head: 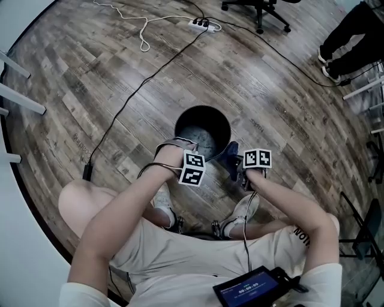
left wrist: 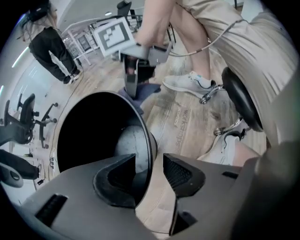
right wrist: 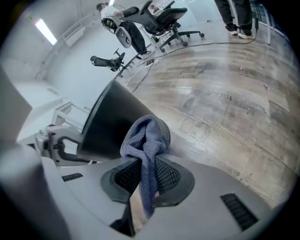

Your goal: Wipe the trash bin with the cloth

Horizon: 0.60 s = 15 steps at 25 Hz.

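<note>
- The trash bin point(head: 201, 117) is round and black. It stands upright with its mouth open on the wooden floor point(head: 120, 78), just ahead of the seated person's shoes point(head: 243, 210).
- The left tongs point(left wrist: 149, 161) point straight down over the near edge of the bin. They stand wide apart and straddle the rim, with one pad inside the bin and the other outside it.
- A strip of floor shows between the outer pad and the bin's wall, so these tongs grip nothing.
- The right tongs point(right wrist: 146, 166) are on the right of the bin, outside it and tilted down toward its wall. They are clamped on the cloth point(right wrist: 145, 140).
- The cloth is a grey-blue bunched rag. Its bulk sticks out past the pads and a tail hangs back between them.
- The bunch lies just beside the bin's outer wall, below the rim. Whether it touches the wall cannot be told.
- Inside the bin a pale grey bottom shows, under dark walls.
- A black cable point(head: 138, 90) runs across the floor from beyond the bin to its left side. It comes from a white power strip point(head: 201, 24) well apart from the bin.
- Beyond the bin stands an office chair point(head: 258, 9). To the far right of it are another person's dark trousers and shoes point(head: 351, 36).
- On the near side of the bin, a small lit screen point(head: 252, 288) sits on the seated person's lap.
</note>
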{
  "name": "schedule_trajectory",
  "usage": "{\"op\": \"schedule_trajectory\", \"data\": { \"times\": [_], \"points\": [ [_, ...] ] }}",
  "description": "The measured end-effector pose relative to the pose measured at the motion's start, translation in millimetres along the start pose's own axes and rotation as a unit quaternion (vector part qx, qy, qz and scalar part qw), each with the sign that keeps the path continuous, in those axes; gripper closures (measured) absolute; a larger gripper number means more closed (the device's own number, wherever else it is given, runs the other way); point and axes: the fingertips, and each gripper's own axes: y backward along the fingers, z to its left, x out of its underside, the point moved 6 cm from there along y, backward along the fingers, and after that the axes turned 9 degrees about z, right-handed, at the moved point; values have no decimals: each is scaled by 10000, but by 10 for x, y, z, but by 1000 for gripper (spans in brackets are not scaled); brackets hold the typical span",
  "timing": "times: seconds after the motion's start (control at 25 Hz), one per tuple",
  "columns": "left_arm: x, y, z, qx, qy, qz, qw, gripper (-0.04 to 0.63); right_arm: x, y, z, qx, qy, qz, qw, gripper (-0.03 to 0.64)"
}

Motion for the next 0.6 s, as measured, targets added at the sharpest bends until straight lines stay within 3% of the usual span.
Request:
{"op": "schedule_trajectory", "data": {
  "times": [0.12, 0.24, 0.28, 0.32, 0.6],
  "points": [
    [82, -74, -11, -32, -157, 188, 9997, 410, 74, 331, 310, -378, -41, -129, 9992, 558],
    [73, -148, -24, -369, -493, 470, 9970, 411, 139, 551, 674, -799, -5, -234, 9965, 558],
    [70, -166, -24, -474, -605, 580, 9954, 429, 149, 589, 771, -897, 7, -262, 9956, 558],
    [69, -177, -22, -538, -680, 666, 9940, 487, 153, 599, 843, -945, 20, -272, 9952, 558],
    [-51, -146, -68, -494, -775, 696, 9933, 520, 82, 300, 678, -642, 1, -170, 9978, 558]
  ]
}}
